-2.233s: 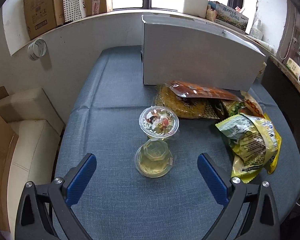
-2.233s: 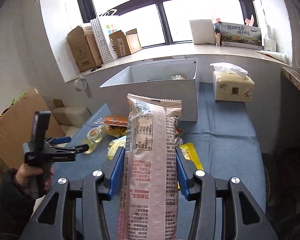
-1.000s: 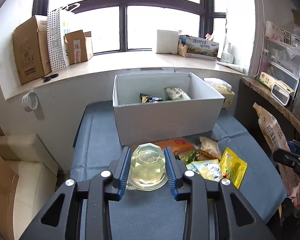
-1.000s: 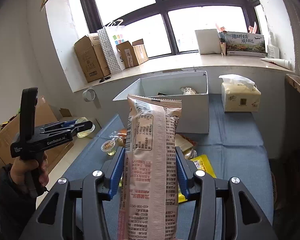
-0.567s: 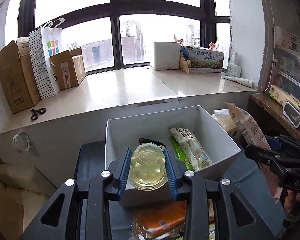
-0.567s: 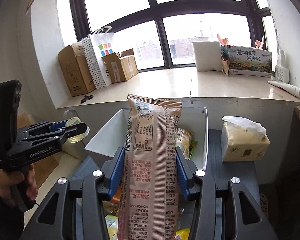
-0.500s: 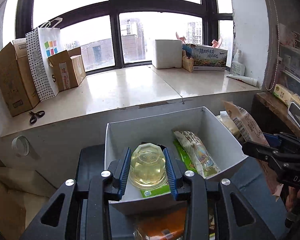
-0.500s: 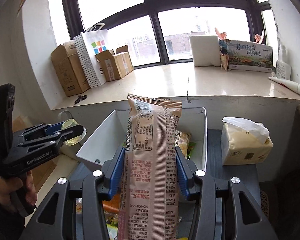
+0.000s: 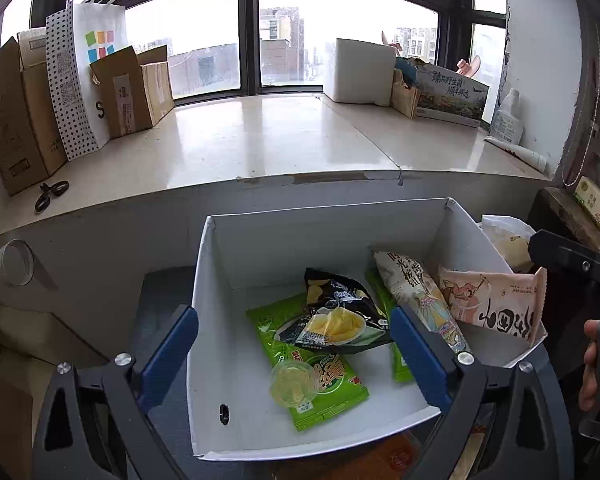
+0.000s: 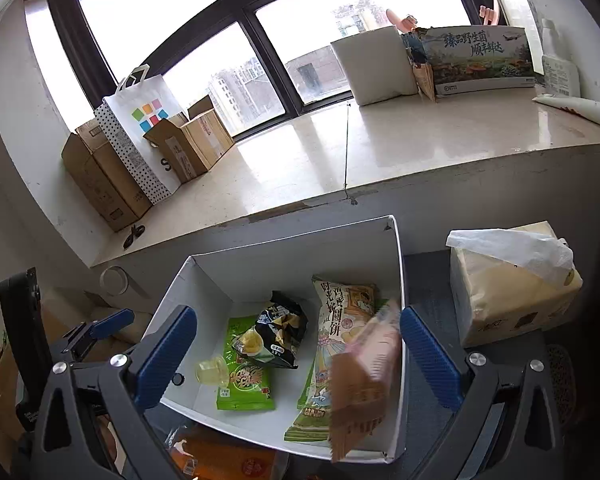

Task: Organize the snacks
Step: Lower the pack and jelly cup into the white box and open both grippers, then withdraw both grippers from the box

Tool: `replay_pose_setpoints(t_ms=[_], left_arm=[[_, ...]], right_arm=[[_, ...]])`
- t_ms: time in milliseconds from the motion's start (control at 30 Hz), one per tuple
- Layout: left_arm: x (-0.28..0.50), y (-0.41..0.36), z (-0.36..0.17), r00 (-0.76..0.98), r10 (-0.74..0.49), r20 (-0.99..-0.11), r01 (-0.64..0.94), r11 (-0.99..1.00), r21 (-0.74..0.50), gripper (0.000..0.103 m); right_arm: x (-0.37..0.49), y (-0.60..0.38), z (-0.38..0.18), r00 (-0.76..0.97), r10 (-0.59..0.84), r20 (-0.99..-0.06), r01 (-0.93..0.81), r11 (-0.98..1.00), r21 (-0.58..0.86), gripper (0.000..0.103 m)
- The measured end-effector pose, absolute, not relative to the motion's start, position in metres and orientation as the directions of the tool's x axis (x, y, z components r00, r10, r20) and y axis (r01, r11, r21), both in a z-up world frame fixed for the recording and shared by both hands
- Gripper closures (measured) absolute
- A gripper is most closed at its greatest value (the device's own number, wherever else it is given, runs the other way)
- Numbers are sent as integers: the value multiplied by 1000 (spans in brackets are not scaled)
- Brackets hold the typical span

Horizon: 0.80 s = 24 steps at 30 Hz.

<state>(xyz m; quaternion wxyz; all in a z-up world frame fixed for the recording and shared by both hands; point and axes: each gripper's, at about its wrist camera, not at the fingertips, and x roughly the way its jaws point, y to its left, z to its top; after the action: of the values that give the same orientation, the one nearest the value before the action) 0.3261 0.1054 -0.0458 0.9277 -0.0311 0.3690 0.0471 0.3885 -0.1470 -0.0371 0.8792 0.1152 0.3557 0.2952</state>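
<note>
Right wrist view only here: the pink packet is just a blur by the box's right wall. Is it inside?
Observer: Partly. The left wrist view shows the pink packet sharply. It leans across the right rim of the box, with its inner end against the tall packet.
Operator: Is the left gripper holding anything?
Observer: No. The left gripper has its jaws wide apart with nothing between them. The jelly cup lies below on the green packet.
</note>
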Motion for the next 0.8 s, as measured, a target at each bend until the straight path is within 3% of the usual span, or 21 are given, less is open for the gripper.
replay_pose_setpoints(t_ms=[133,233,533,800], left_arm=[[312,107,-41,723,53,-689,-120,992,-50,4],[290,103,-31,738,62,-672,-120,992,-40,4],[165,76,-2,830,25,-557,-38,999,-11,2],[70,53,-18,835,-14,-551,-13,999,-45,1]], right_arm=[[373,-147,-34,583,583,-566,-451,812,372,0],[348,-149,-25,600,606,-522,-491,794,358,0],[224,-177,-11,633,638,-438,-591,764,259,0],[142,-211,-54,604,635,-482,-576,765,287,0]])
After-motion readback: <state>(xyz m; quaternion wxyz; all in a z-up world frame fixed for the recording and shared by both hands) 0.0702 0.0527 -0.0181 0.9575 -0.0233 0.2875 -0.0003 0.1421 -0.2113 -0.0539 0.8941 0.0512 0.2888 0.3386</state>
